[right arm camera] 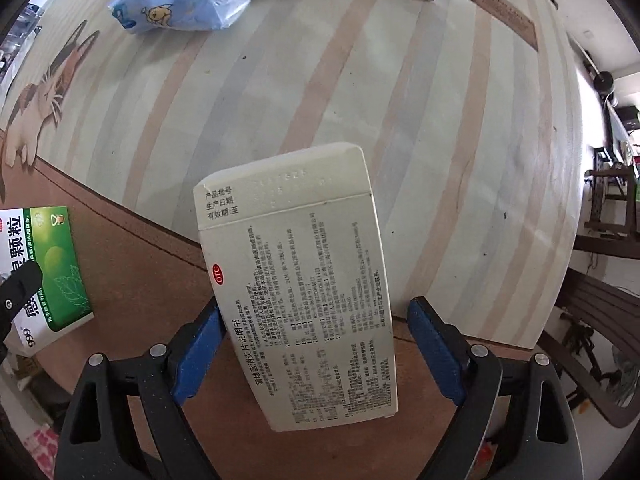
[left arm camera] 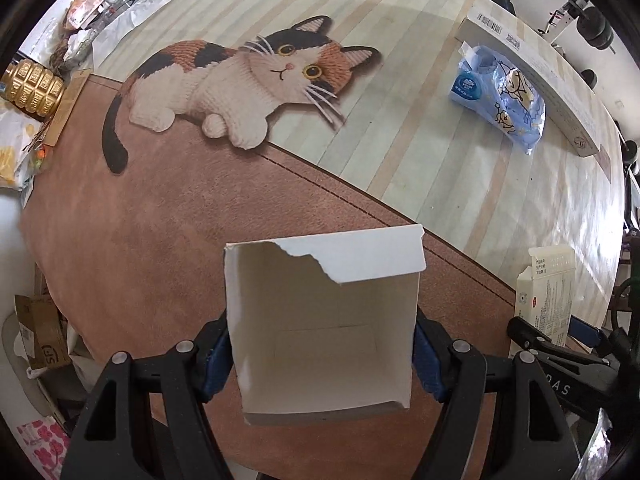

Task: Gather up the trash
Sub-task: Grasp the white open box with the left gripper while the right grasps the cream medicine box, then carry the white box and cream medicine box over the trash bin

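Left wrist cam first: my left gripper (left arm camera: 322, 344) is clamped on an empty white carton (left arm camera: 324, 328), blue pads pressing its two side walls, open mouth facing the lens so I'm looking straight down into it, torn top flap hanging across the far edge. Holding it mouth-up like that makes sense to me as a makeshift bin, somewhere to drop smaller scraps, though that's just my read. It's hovering over the brown part of the cat-print mat (left arm camera: 168, 240). Further out on the striped part sits a crumpled blue tissue pack (left arm camera: 500, 100), just beside a long white box (left arm camera: 532, 68), which look like the next candidates. I can also see the other gripper at the lower right edge with a printed box in it. Right wrist cam: my right gripper (right arm camera: 316, 344) has the cream medicine box (right arm camera: 296, 280) between its pads, printed back panel up, long axis pointing forward. The left pad is clearly against the box edge; the right pad seems to have a sliver of gap, so I honestly can't tell if it's a firm pinch or just resting there. Off to the left is the green-fronted face of the carton, with the left gripper's dark finger over it, so both hands are close together, I'm guessing for a box-into-box drop.
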A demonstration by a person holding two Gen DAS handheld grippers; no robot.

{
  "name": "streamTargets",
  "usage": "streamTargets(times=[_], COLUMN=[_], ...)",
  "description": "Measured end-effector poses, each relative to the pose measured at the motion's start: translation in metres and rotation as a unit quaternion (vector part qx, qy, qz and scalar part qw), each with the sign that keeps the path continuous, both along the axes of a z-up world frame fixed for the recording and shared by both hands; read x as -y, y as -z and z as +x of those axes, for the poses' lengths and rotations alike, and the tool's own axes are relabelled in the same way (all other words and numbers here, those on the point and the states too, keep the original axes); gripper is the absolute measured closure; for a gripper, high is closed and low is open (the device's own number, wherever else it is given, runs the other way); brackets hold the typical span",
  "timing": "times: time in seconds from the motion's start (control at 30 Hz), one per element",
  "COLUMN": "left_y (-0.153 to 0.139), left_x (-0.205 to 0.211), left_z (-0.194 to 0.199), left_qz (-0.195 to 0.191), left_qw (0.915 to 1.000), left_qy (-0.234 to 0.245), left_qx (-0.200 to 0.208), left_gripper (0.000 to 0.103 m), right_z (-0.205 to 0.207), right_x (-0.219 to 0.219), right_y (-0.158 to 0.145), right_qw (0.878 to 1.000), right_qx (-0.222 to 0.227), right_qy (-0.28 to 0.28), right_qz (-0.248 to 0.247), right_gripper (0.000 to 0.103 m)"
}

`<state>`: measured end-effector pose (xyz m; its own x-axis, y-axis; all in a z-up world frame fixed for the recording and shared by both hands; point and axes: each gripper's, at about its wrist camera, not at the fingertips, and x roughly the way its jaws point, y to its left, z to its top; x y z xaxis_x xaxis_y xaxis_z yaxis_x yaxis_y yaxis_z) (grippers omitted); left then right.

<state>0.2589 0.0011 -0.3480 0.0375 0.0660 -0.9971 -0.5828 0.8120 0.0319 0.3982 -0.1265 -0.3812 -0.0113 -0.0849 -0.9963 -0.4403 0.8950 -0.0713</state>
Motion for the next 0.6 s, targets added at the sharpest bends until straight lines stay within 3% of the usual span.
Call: streamTargets(times=[0.1, 0.3, 0.37, 0.6], left_y=[-0.002, -0.026, -0.037, -0.087], left_x=[0.000, 0.005, 0.003, -0.011], left_z=[-0.004, -0.021, -0.032, -0.106], left_qz=[0.002, 0.012, 0.015, 0.035], left_qw=[1.0000, 0.9993, 0.9990, 0.9948], left_qy=[-0.002, 0.003, 0.000, -0.032], left_qx=[0.008, 0.034, 0.043, 0.090], left_gripper=[0.031, 0.031, 0.031, 0.031], right_z=[-0.023, -0.068, -0.075, -0.145], right_x=[-0.001, 0.011, 0.013, -0.007], right_y=[-0.006, -0.027, -0.047, -0.105], right_qw=[1.000, 0.999, 0.999, 0.993], right_qx=[0.016, 0.028, 0.031, 0.049], right_qy=[-0.021, -0.026, -0.024, -0.046], right_qz=[0.000, 0.018, 0.033, 0.093], right_gripper=[0.025, 0.026, 0.026, 0.026])
